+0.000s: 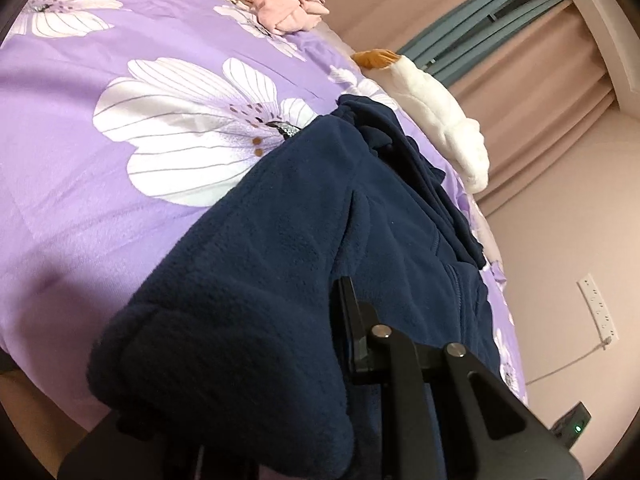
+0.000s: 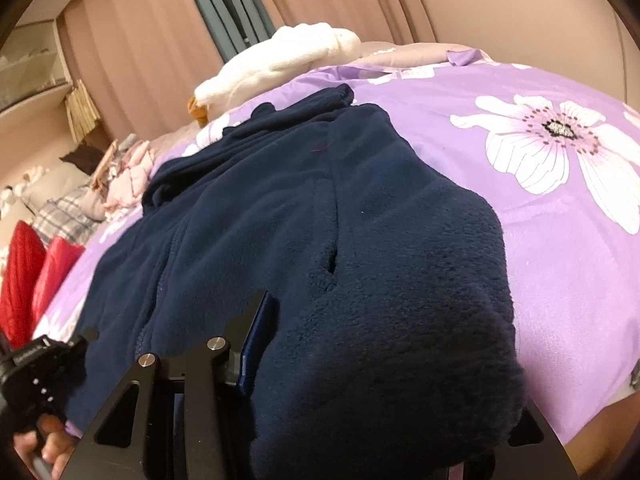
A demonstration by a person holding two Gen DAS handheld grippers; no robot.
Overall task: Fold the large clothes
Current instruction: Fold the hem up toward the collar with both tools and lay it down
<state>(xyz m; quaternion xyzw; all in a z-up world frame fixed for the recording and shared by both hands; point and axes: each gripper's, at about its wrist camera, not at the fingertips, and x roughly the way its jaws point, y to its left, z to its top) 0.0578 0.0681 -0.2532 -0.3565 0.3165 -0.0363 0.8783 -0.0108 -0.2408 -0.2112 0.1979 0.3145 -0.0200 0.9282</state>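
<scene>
Navy fleece jacket (image 1: 288, 240) spread on purple floral bedspread (image 1: 80, 128), running from near edge up toward far side of bed; same jacket (image 2: 280, 208) fills centre of right wrist view. Bedspread (image 2: 540, 208) bare to jacket's right there.

Left gripper (image 1: 344, 344): one black finger showing w/ thick fold of fleece draped over and against its left side, other finger buried under cloth. Looks clamped on jacket's near edge, but gap betw. fingers hidden, so grip prob. rather than certain.

Right gripper (image 2: 276, 344): one finger w/ blue pad visible, pressed against a bulging wad of fleece on its right; second finger covered. Fabric bunched and lifted over fingertip area. Closed on cloth as far as can be seen.

Zip line and pocket slit visible down jacket front in both views. Hand on left gripper handle (image 2: 48, 436) at lower left of right wrist view.

White plush toy (image 1: 440, 116) w/ orange end at far bed edge, beside curtains (image 1: 520, 92). Pile of pink clothes (image 1: 284, 8) at far corner. Red cushions (image 2: 28, 272) by bed's left side in right wrist view. Power strip (image 1: 598, 308) on wall.
</scene>
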